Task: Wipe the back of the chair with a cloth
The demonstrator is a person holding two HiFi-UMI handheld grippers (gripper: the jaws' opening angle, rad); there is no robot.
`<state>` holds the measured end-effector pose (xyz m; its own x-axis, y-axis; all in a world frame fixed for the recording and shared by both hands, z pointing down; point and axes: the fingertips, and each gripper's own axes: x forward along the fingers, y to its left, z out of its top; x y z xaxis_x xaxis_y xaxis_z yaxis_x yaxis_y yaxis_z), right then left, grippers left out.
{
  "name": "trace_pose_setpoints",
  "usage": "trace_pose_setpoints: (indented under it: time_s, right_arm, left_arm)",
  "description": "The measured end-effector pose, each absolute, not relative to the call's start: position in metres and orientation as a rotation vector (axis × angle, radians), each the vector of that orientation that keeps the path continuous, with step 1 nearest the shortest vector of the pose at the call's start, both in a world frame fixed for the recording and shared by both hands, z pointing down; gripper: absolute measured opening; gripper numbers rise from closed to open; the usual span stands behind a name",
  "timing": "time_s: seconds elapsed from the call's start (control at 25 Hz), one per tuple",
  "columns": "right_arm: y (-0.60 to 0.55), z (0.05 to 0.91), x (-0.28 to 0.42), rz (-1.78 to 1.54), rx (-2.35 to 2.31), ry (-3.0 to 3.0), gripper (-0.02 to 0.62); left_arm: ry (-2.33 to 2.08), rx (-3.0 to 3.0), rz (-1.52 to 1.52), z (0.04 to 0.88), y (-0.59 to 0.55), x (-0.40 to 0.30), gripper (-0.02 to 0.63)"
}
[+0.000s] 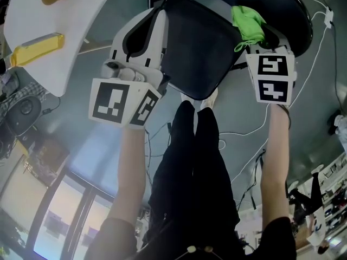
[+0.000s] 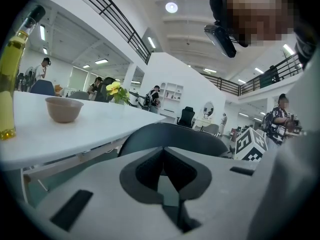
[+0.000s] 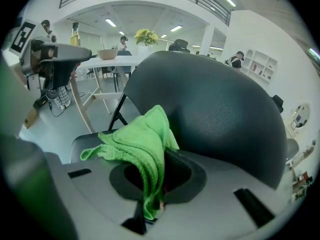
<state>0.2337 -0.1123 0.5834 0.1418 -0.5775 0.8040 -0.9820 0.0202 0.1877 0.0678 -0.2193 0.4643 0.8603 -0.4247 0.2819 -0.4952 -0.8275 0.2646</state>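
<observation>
The black chair back (image 1: 195, 47) fills the top middle of the head view. My right gripper (image 1: 259, 37) is at its right edge, shut on a bright green cloth (image 1: 246, 21). In the right gripper view the cloth (image 3: 142, 144) bunches up out of the jaws of the right gripper (image 3: 162, 156) and lies against the padded chair back (image 3: 220, 119). My left gripper (image 1: 145, 34) is at the chair back's left edge. In its own view the left gripper (image 2: 163, 151) has its jaws together with nothing between them, and the chair back's top edge (image 2: 172, 134) lies just beyond.
A white table (image 1: 81, 15) stands to the left with a bottle of yellow liquid (image 1: 35, 49) and a brown bowl (image 2: 63, 109) on it. The chair's seat (image 1: 295, 10) is at the upper right. Cables (image 1: 244, 140) trail over the floor by the person's legs (image 1: 195, 161).
</observation>
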Motion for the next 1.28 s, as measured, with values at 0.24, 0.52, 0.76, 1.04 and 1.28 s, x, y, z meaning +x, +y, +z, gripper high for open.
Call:
trace_pose_setpoints:
  time_s: [0.24,0.52,0.76,1.04,1.28]
  right_arm:
    - [-0.113,0.600,0.227,0.705,1.633,-1.555,0.043]
    - [-0.111,0.630,0.216,0.797,1.610,-1.550,0.043]
    - [-0.102,0.618,0.216,0.819,1.660,-1.537,0.043]
    - [-0.090,0.568,0.211,0.821,1.828,-1.579,0.044]
    - [-0.078,0.510,0.195,0.711,1.905,-1.616,0.044]
  left_arm:
    - [-0.675,2.694,0.330,0.478,-0.221,0.071,0.006]
    - [-0.667,2.695,0.354,0.484,-0.220,0.065,0.006]
    - [-0.682,2.697,0.333,0.478,-0.218,0.060,0.006]
    - [-0.690,2.695,0.280,0.459,-0.206,0.054,0.006]
    - [-0.693,2.691,0.223,0.423,-0.193,0.050,0.006]
